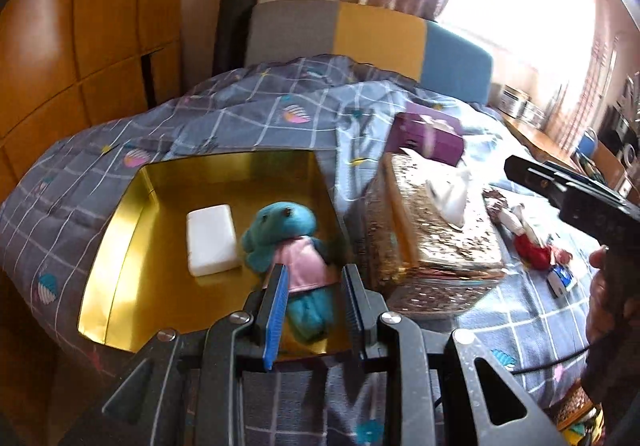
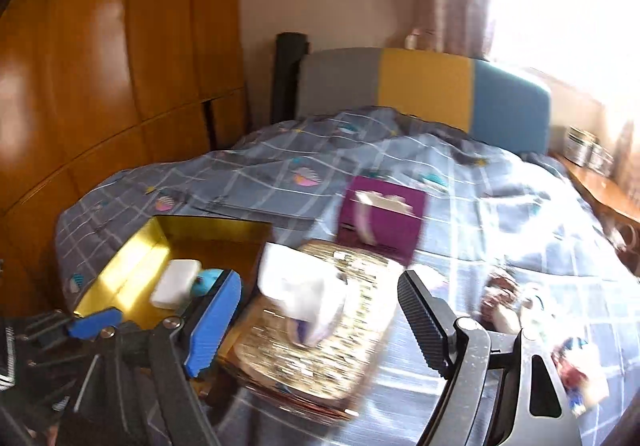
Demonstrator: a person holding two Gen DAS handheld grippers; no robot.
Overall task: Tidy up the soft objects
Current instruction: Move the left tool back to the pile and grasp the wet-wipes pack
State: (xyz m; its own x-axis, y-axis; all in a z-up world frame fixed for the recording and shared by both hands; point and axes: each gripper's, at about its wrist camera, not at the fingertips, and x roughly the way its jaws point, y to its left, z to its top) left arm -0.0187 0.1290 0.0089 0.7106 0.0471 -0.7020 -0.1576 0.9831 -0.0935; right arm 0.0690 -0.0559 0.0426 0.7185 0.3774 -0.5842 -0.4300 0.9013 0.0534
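Observation:
A gold open box (image 1: 120, 258) lies on the bed. Inside it lie a white foam block (image 1: 211, 240) and a teal plush toy (image 1: 288, 258) in a pink shirt. My left gripper (image 1: 314, 280) is open just above the toy's legs, not touching it. My right gripper (image 2: 320, 298) is open and empty above a glittery gold tissue box (image 2: 320, 346), whose white tissue (image 2: 300, 294) sticks up between the fingers. The right gripper's body shows in the left wrist view (image 1: 576, 190). A red and white soft doll (image 1: 528, 242) lies right of the tissue box.
A purple box (image 1: 428, 136) sits behind the tissue box (image 1: 432, 242) on the grey checked quilt (image 1: 240, 114). A small blue and white item (image 1: 560, 278) lies near the doll. A wooden wardrobe (image 1: 80, 26) stands left; a desk with clutter (image 1: 580, 142) stands right.

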